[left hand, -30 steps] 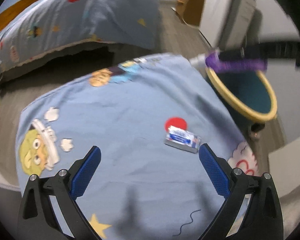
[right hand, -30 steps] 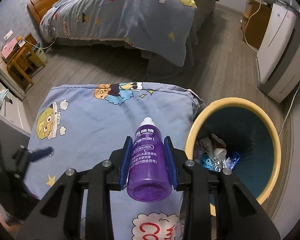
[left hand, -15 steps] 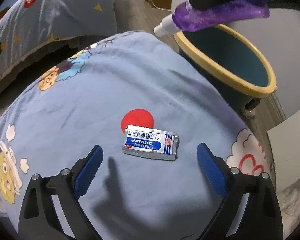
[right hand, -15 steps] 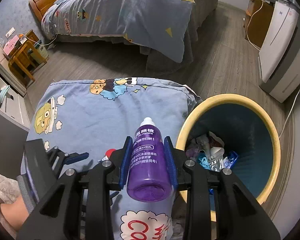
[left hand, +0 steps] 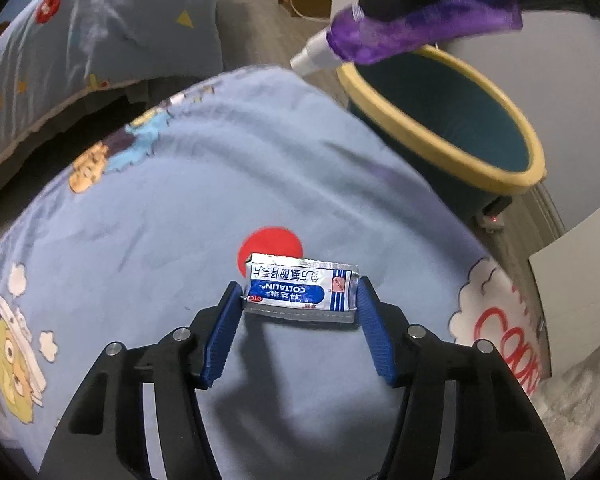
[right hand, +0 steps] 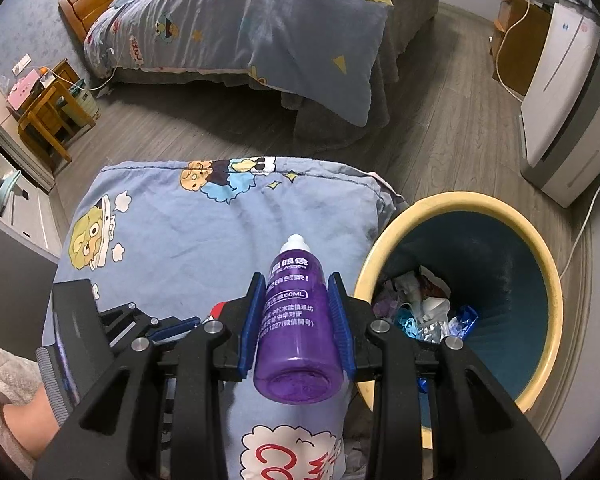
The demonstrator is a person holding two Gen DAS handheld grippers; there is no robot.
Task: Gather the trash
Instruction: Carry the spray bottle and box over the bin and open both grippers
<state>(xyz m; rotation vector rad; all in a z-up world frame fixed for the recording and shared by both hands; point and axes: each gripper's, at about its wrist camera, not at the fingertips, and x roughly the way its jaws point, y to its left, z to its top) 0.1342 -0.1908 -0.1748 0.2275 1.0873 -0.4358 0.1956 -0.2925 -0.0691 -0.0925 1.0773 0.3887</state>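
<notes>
A small blue-and-white foil medicine packet (left hand: 300, 290) lies flat on the cartoon-print blue cover (left hand: 172, 220), beside a red dot. My left gripper (left hand: 298, 286) is down over it and its jaws are closing. The blue pads stand at the packet's two short ends, and the packet is not buckled. My right gripper (right hand: 296, 280) is shut on a purple bottle with a white cap (right hand: 296, 320), held above the cover's right edge next to the bin; in the left wrist view the bottle (left hand: 412, 32) hangs at the top right.
A dark teal bin with a yellow rim (right hand: 548, 280) stands on the floor right of the cover, with several bits of trash inside. A bed (right hand: 280, 28) lies beyond. A white appliance (right hand: 560, 112) stands at the far right. A sleeve (right hand: 4, 384) shows at lower left.
My left gripper has come down and forward over the packet, and its jaws have narrowed from wide apart to the packet's ends. The right gripper and bottle have stayed still.
</notes>
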